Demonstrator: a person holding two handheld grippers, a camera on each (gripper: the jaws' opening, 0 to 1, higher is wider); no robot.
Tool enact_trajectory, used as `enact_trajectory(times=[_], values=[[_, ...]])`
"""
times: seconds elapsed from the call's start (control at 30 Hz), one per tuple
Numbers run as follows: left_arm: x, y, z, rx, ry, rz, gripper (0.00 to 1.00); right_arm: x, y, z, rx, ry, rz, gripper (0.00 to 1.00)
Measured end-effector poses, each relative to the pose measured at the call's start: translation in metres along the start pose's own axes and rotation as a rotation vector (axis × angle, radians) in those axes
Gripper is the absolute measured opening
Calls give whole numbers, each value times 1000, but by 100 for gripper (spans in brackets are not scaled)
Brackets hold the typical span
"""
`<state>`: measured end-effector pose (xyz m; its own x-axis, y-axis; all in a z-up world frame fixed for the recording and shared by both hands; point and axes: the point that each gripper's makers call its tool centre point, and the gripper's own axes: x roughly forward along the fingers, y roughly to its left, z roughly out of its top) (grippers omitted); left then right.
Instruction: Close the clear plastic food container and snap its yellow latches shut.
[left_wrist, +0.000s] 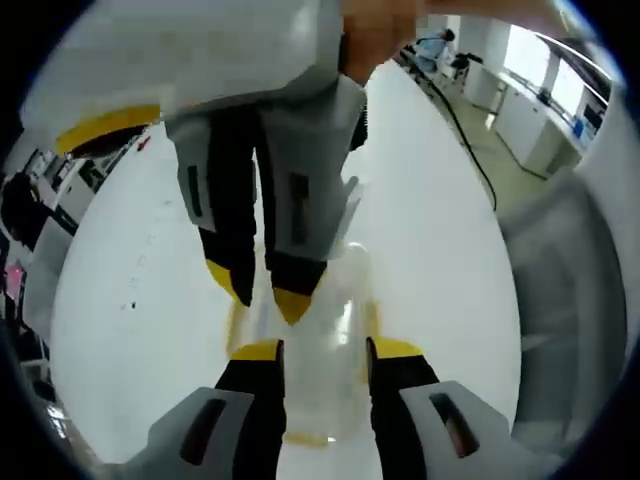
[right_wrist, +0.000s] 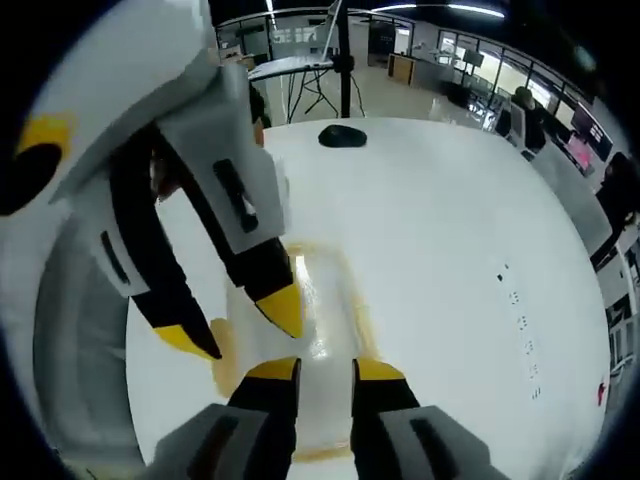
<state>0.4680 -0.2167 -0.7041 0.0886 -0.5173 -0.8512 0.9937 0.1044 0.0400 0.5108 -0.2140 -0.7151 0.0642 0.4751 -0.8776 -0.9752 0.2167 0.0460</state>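
Note:
The clear plastic container (left_wrist: 338, 300) with pale yellow latches (left_wrist: 372, 322) along its sides lies flat on the white table (left_wrist: 440, 250). My left gripper (left_wrist: 325, 350) stands open right over its near end, one yellow-tipped jaw on each side. My right gripper (left_wrist: 264, 293) comes down from the top onto the container's far part, its jaws close together. In the right gripper view the container (right_wrist: 325, 300) lies straight ahead of my right gripper (right_wrist: 325, 370), whose narrow gap holds nothing. There my left gripper (right_wrist: 234, 325) reaches in from the left, spread wide over the container's left edge.
A small black object (right_wrist: 342, 136) lies at the far end of the table (right_wrist: 450, 260). A black cable (left_wrist: 465, 130) runs along the floor by the table's edge. A grey blurred shape (left_wrist: 565, 300) stands close on the right. Desks and people (right_wrist: 525, 105) are far behind.

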Motion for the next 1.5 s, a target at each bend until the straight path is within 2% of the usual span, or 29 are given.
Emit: enact_trajectory(times=[0.33,0.7,1.13,1.27,1.33,1.37,1.5], values=[[-1,-8,-3,22,7,11,31,4,-7,2,-18,7,-2,19],[4,-13,-4,58,7,55,39,7,-17,6,-23,13,-4,24],[12,-16,-13,69,26,118,45,13,-15,5,-34,28,36,26],[15,-17,-16,86,37,128,43,15,-16,4,-34,34,43,27],[14,-19,-17,61,51,122,34,16,-15,4,-37,35,49,28],[14,-17,-17,87,55,136,34,16,-15,4,-38,37,53,28],[16,-13,-16,100,49,162,43,17,-16,4,-34,35,61,28]])
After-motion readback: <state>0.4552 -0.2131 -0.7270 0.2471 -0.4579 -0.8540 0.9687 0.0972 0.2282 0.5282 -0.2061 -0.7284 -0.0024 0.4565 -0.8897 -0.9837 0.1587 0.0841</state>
